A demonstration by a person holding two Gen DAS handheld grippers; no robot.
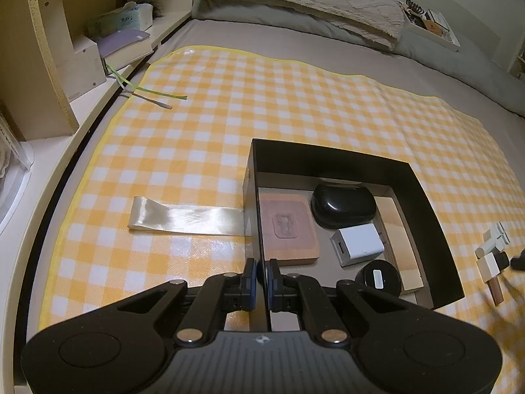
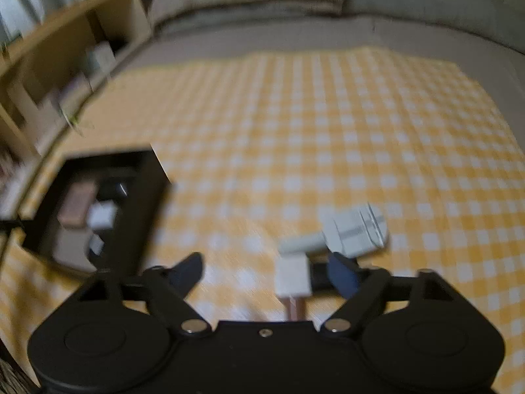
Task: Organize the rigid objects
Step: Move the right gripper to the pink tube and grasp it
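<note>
A black open box (image 1: 423, 197) sits on the yellow checked cloth (image 1: 262, 98). Inside lie a wooden coaster (image 1: 288, 229), a black case (image 1: 343, 205), a white charger (image 1: 357, 244), a round black item (image 1: 377, 277) and a wooden block (image 1: 402, 239). My left gripper (image 1: 261, 271) is shut on the box's left wall. My right gripper (image 2: 267, 274) is open; a pale grey toy piece (image 2: 351, 233) and a white block (image 2: 293, 277) with a wooden stem lie between and just ahead of its fingers. That view is blurred. The box (image 2: 144, 216) shows at its left.
A shiny ribbon strip (image 1: 187, 218) lies left of the box. A shelf (image 1: 65, 65) with books and a tissue box stands at the left. Pillows (image 1: 305, 0) lie at the back. The grey toy piece (image 1: 493, 243) shows at the left view's right edge.
</note>
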